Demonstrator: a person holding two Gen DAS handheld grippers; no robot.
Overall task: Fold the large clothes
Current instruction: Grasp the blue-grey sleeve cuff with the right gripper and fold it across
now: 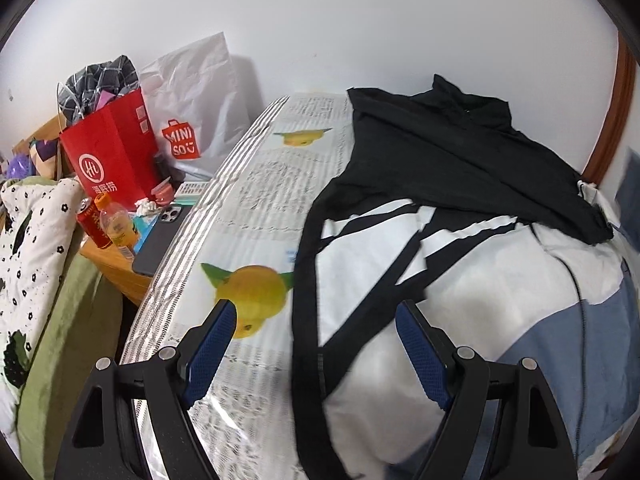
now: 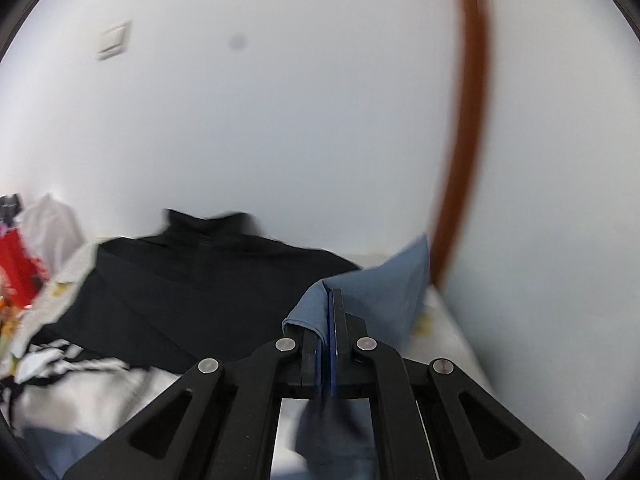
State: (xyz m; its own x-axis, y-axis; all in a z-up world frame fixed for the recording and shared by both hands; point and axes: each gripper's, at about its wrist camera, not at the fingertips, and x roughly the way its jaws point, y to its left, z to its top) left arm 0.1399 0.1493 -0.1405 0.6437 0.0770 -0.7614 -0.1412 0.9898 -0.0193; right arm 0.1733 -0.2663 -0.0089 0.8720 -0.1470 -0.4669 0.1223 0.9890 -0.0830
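Blue pads on the left tool (image 1: 316,320) sit closest to the camera, and they stand wide apart with nothing between them. Just beyond them lies the big garment (image 1: 400,264), white and blue with black stripes. It is spread on the bed (image 1: 256,184), which has a sheet with yellow fruit pictures. I think the left tool hangs open above the garment's black edge so it can grab that edge next.

On the far side of the garment lies a black top (image 1: 460,156), bunched near the wall. It looks like it is waiting its turn or is already put aside; I cannot tell which.

Over on the garment's other side, the right tool (image 2: 330,312) is pressed together on a blue corner of the cloth (image 2: 376,280). The corner stands up above the bed, so it seems lifted to be folded over.

Left of the bed, a small bench (image 1: 116,264) holds a red bag (image 1: 108,152), a white shopping bag (image 1: 196,92), a phone (image 1: 160,240), a can (image 1: 90,220) and a bottle (image 1: 114,222).
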